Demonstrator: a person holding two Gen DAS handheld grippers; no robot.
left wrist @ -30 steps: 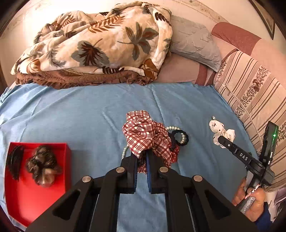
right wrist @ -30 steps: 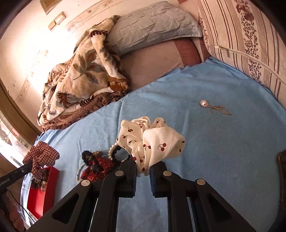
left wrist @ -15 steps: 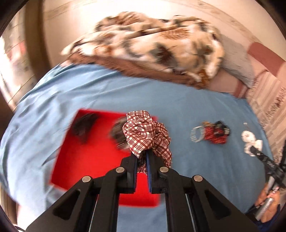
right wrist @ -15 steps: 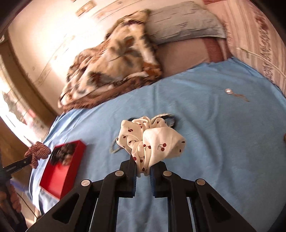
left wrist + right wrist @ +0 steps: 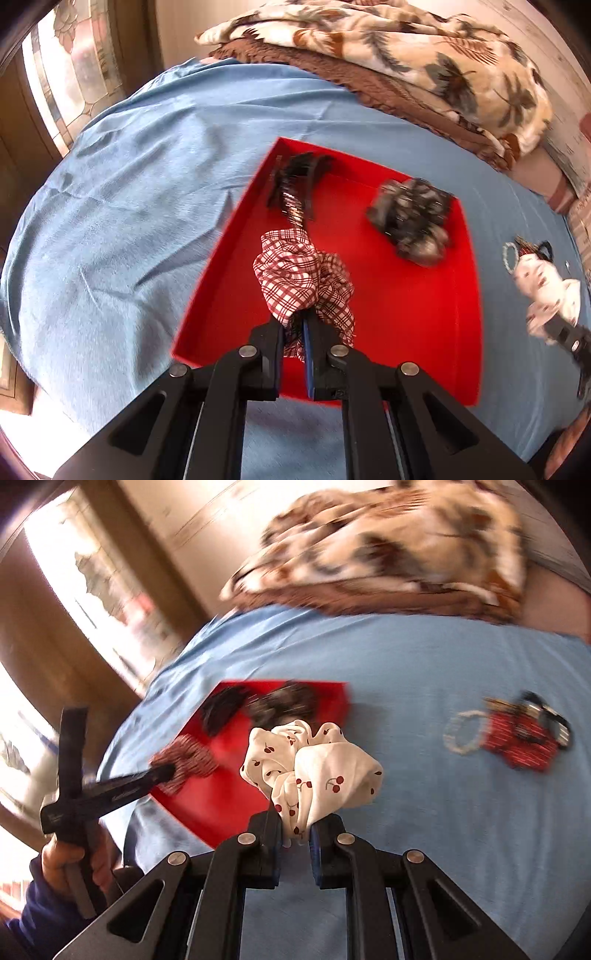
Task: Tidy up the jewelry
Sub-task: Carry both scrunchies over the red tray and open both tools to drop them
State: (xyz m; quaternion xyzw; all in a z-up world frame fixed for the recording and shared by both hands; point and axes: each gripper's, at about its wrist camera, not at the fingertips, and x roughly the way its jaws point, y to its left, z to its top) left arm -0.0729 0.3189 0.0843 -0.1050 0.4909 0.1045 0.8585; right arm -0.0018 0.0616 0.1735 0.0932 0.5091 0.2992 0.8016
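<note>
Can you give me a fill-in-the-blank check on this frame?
1. The left gripper is shut on a red-and-white ___ scrunchie.
2. The right gripper holds a white scrunchie printed with ___.
3. The tray on the bedsheet is ___ in colour.

Missing words: plaid; cherries; red

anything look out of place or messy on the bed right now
Nothing looks damaged. One loose cluster still lies on the blue sheet, outside the red tray: a pearl bracelet beside a red striped piece with dark items on it. Both grippers carry scrunchies: the left gripper a plaid scrunchie, the right gripper a cherry-print scrunchie.
</note>
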